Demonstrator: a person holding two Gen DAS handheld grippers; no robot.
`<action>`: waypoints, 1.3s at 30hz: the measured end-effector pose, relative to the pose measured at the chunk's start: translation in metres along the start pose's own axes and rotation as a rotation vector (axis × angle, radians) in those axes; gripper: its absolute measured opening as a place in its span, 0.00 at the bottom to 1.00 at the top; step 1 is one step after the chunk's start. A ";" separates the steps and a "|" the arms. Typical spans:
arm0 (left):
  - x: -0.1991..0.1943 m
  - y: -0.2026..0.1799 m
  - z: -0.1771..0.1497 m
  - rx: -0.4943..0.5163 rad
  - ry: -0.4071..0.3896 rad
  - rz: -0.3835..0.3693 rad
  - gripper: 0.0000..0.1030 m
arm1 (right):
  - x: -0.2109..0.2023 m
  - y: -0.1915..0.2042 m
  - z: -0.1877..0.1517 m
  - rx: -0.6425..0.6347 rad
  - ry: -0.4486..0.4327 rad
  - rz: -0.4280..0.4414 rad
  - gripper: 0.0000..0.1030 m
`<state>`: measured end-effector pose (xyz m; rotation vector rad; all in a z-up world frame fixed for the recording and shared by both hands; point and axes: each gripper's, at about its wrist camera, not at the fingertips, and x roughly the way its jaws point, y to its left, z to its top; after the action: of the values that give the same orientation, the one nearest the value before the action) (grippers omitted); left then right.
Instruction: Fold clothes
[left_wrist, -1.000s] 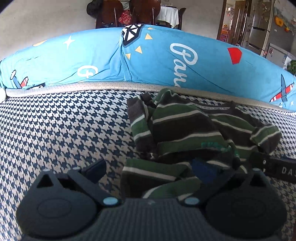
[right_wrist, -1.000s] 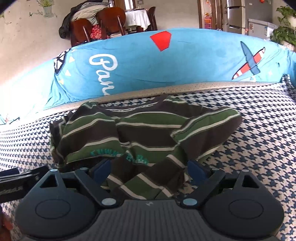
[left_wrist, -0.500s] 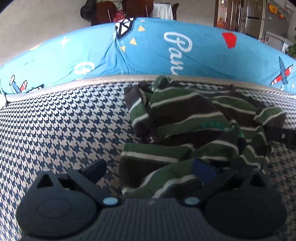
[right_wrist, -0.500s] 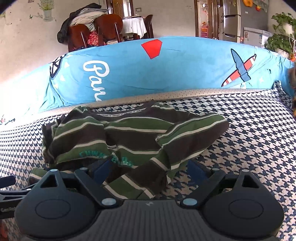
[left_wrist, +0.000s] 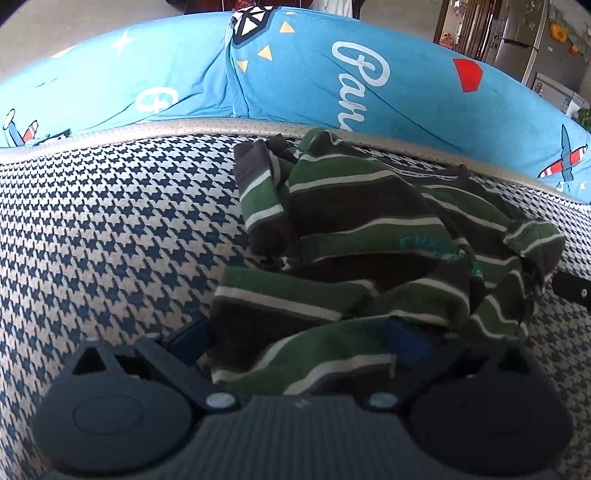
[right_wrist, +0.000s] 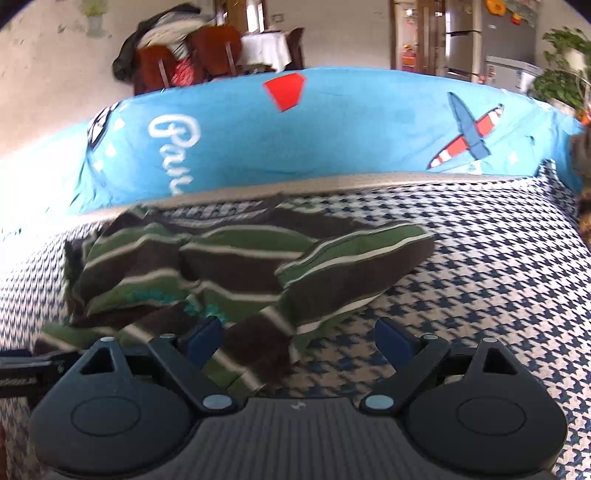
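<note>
Our left gripper (left_wrist: 295, 336) stands wide over the crumpled striped shirt's (left_wrist: 369, 236) near hem; our right gripper (right_wrist: 299, 336), equally wide, sits at its right edge.

Soft knit striped shirt (left_wrist: 369, 229); woven houndstooth cover (left_wrist: 110, 229).

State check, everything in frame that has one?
Striped shirt: crumpled, unfolded, on the houndstooth cover.
Left gripper: jaws wide, shirt hem between them, not pinched.
Right gripper: jaws wide, a sleeve end between them, not pinched.
</note>
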<state>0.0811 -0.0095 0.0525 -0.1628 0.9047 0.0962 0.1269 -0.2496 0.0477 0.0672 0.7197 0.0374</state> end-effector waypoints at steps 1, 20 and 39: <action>0.001 0.000 0.000 0.001 -0.001 0.001 1.00 | 0.000 -0.005 0.001 0.019 -0.009 -0.005 0.84; 0.010 -0.003 -0.005 0.020 0.030 -0.009 1.00 | 0.051 0.008 0.005 -0.054 0.012 -0.066 0.66; 0.006 -0.006 -0.004 0.042 0.008 -0.016 1.00 | 0.025 -0.032 0.003 0.097 -0.014 -0.224 0.05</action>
<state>0.0829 -0.0163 0.0458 -0.1311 0.9129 0.0613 0.1484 -0.2804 0.0313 0.0796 0.7112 -0.2116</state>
